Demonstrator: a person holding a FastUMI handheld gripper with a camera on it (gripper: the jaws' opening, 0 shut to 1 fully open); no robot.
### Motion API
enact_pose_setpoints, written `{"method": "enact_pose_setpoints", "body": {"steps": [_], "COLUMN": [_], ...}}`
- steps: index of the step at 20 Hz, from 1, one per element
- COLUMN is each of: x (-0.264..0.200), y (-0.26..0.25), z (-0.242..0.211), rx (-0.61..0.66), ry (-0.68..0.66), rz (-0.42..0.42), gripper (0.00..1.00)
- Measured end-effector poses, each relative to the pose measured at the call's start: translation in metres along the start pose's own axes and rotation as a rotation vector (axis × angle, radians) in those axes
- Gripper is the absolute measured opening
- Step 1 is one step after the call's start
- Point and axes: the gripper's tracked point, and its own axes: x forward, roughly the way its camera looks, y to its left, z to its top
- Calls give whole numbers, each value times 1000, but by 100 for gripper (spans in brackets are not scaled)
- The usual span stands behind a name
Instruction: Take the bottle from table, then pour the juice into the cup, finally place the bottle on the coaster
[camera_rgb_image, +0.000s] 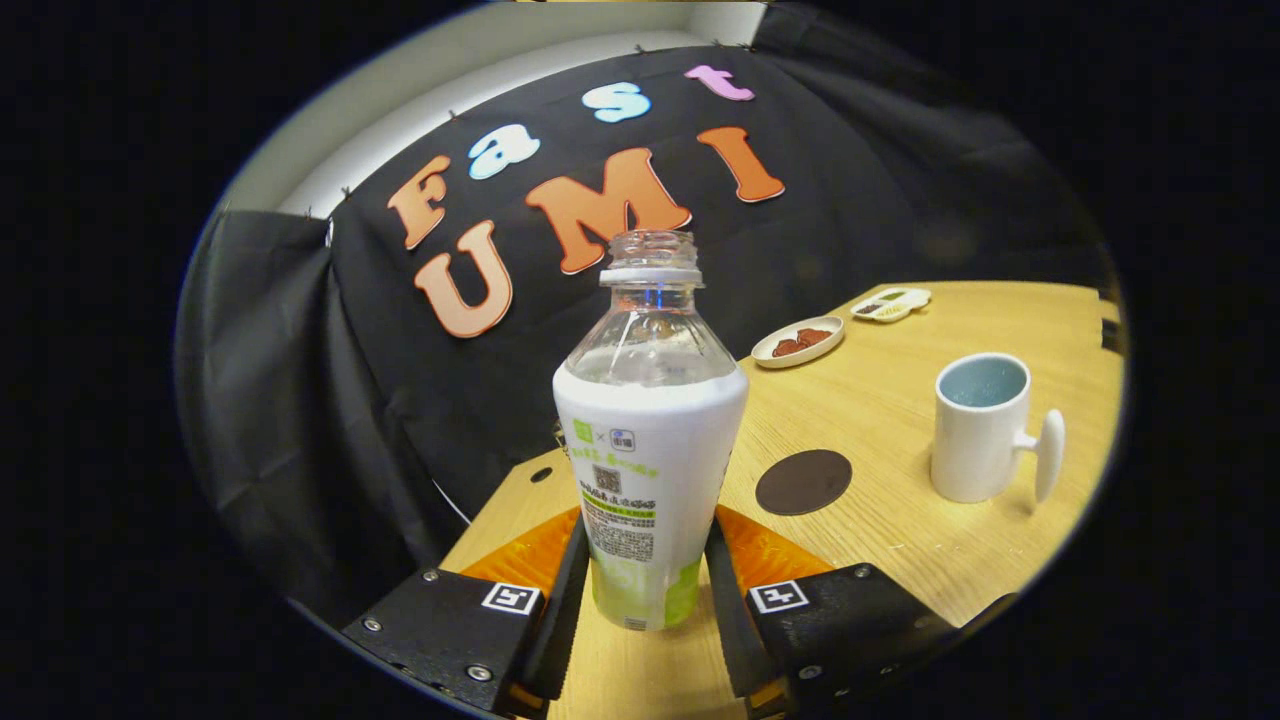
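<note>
The jaws pinch the bottle (648, 440) (uncapped), seemingly lifted off the table (900, 560). Pouring into the cup (982, 428) near the far edge and parking on the coaster (803, 481) remain.

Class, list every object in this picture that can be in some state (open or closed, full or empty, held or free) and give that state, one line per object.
Clear plastic bottle with white-and-green label: uncapped, upright, held between the fingers.
Gripper: shut on the bottle.
White mug with pale blue inside: upright, appears empty.
Dark round coaster: bare, nothing on it.
Oval white plate: holds reddish-brown food.
Small white divided tray: contents too small to tell.
</note>
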Motion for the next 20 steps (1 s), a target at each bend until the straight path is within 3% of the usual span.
{"method": "enact_pose_setpoints", "body": {"steps": [14, 20], "x": [22, 25], "y": [-17, -20], "z": [30, 31], "rx": [605, 748], "ry": [-62, -56], "rz": [53, 69], "gripper": [61, 61]}}
